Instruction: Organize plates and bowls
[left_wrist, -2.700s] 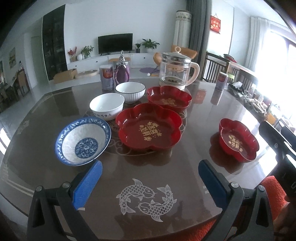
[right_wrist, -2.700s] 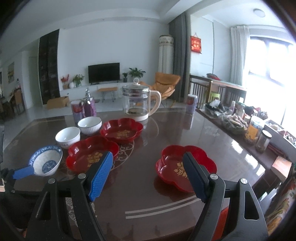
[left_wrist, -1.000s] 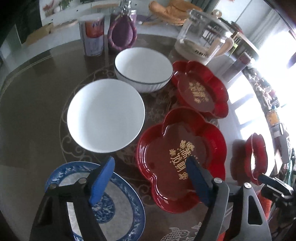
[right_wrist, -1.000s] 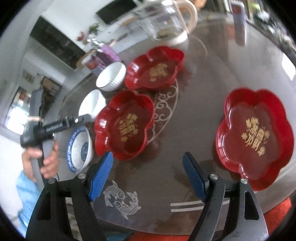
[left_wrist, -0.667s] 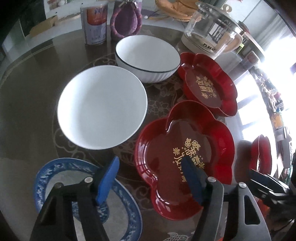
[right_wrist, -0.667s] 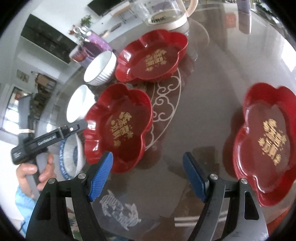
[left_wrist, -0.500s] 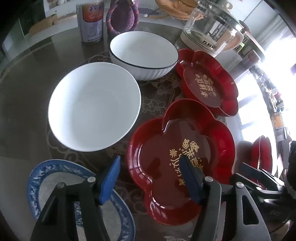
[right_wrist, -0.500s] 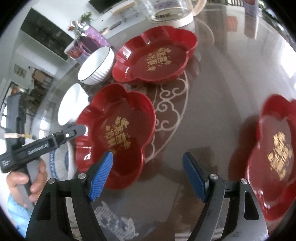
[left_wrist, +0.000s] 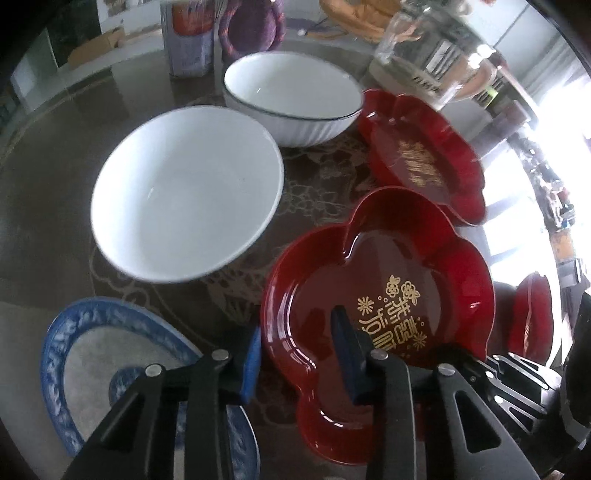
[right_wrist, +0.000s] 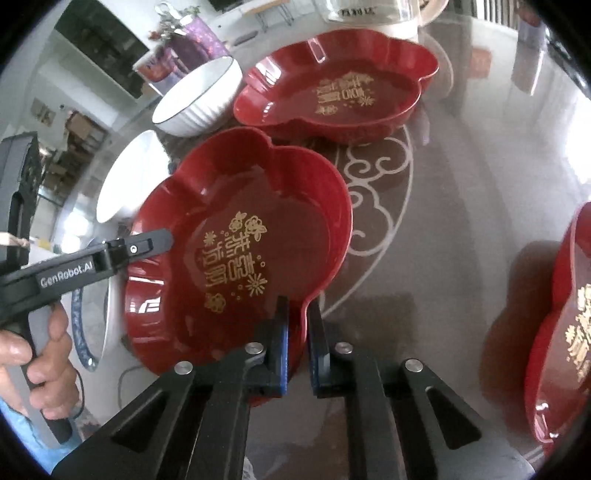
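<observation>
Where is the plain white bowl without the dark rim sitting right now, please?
In the left wrist view the plain white bowl sits upper left, between the blue patterned bowl below and the dark-rimmed white bowl above.

Right gripper (right_wrist: 297, 332) pitched steeply down, jaws just clamped on a rim. Left gripper (left_wrist: 295, 354) pitched down, jaws just narrowing, straddling a rim.

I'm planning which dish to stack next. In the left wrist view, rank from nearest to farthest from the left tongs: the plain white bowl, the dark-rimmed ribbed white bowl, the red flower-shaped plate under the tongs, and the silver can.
1. Red flower-shaped plate, rim between the left tongs.
2. Plain white bowl, upper left.
3. Dark-rimmed ribbed white bowl, behind it.
4. Silver can, far edge.
</observation>
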